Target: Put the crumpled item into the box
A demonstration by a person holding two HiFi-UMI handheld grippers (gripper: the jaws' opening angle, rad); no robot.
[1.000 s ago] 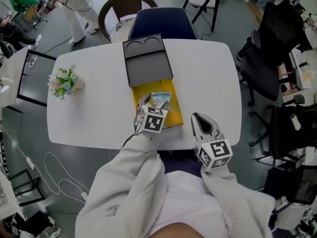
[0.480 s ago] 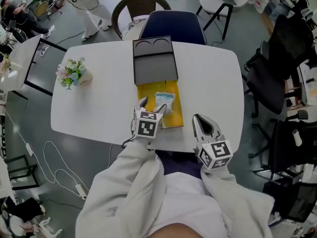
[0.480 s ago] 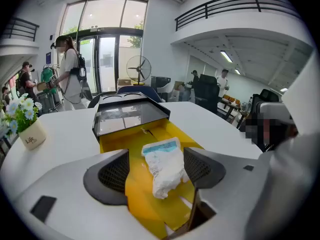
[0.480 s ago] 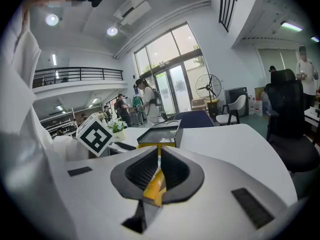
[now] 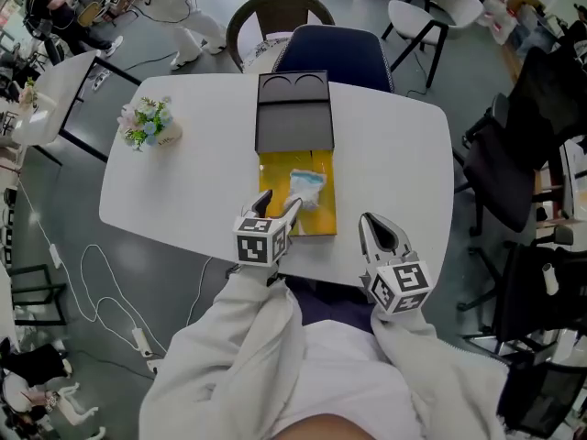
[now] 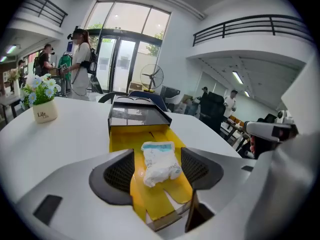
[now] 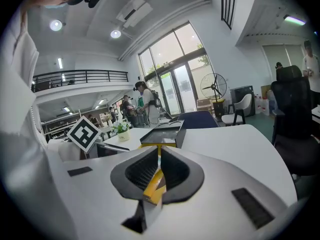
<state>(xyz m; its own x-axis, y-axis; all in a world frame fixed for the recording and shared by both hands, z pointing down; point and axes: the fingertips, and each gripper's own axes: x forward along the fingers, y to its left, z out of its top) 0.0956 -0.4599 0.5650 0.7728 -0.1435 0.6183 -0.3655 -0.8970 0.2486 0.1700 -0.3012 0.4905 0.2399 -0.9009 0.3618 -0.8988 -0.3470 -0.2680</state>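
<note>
The crumpled item (image 5: 305,189) lies loose on the box's yellow tray (image 5: 275,177), just short of the dark sleeve (image 5: 293,122) — so the left gripper (image 5: 280,202), jaws wide though just closing slightly on nothing, hangs clear at the tray's near end, while the right gripper (image 5: 374,227) waits closed and empty, further right.

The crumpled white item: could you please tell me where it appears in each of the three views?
Head view: the crumpled white item lies near the centre, on the yellow tray.
Left gripper view: the crumpled white item sits below centre, on the same tray.
Right gripper view: I cannot make it out.
Shared landmark: the black box at the tray's far end.
</note>
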